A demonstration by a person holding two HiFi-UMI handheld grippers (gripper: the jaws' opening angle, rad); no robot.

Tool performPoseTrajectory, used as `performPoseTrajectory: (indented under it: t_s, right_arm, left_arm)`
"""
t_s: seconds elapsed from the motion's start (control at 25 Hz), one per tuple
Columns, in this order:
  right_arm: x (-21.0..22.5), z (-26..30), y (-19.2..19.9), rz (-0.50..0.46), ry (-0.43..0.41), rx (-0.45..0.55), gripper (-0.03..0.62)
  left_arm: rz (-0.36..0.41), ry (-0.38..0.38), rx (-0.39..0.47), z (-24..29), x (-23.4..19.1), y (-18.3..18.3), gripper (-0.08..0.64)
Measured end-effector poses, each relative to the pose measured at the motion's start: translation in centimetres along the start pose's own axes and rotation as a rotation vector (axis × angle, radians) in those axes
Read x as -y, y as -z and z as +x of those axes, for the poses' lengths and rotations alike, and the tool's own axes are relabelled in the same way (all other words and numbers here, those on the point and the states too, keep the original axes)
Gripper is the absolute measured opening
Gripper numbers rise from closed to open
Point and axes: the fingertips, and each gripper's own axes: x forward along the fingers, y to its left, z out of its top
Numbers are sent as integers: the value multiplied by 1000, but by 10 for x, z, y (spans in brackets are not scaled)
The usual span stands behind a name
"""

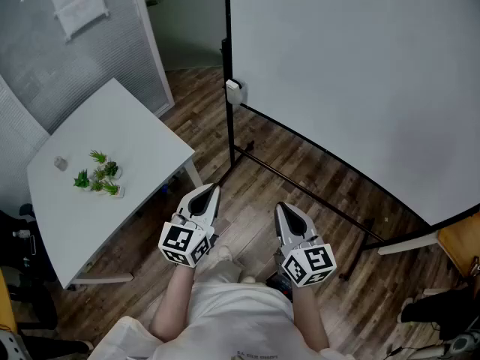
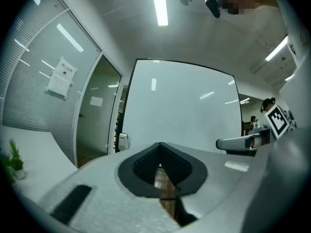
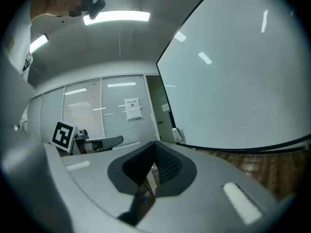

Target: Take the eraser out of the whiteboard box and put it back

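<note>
a large white whiteboard [image 1: 352,81] on a black-framed stand fills the space ahead of both sets of fingers and runs off to their right. to the left of the left fingers stands a white rectangular surface [image 1: 127,126] carrying a cluster of small green potted plants [image 1: 98,177], well apart from anything the task needs. a brown wooden plank floor [image 1: 300,175] lies below both tools.

the left gripper [image 1: 213,191] and the right gripper [image 1: 280,208] are held level and side by side, near the person's body, pointing toward the board. the left one's fingers [image 2: 141,166] are pressed together with nothing between them, and the right gripper view shows the same closed, empty pair.

a small white plastic whiteboard box [image 1: 235,92] hangs at the board's left edge, well ahead of all the fingertips and roughly between the lines of the two pairs.

the eraser itself cannot be seen from here. going by the task, it probably sits inside that box. it is likely light, with a stiff back and a soft felt face that gives under pressure and could slip from a shallow pinch. the surer hold would be across the two long sides of the stiff back, with the fingers opened first and then closed just enough to lift. the box looks small and lightly fixed, so a straight pull seems safer than levering against its wall.
</note>
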Motion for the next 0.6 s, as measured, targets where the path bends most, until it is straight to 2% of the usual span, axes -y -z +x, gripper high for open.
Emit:
performPoseTrajectory:
  t_s: [0.28,0.48,0.52,0.6]
  right_arm:
    - [-6,-3,1,-4,-6,-8,11]
    - [-7,-4,4,11,16,-14,12]
    - [-8,-4,4,29,4,-15,50]
    - [-11,-1,5,59,-25,-24,253]
  left_arm:
    - [-26,-3,0,-8,-1,-1,-1]
    - [-43,-56,51,-19,-10,-8,4]
    - [-71,-48,61,-19,-9,-9,52]
    - [-156,-15,60,-17,-8,-7,289]
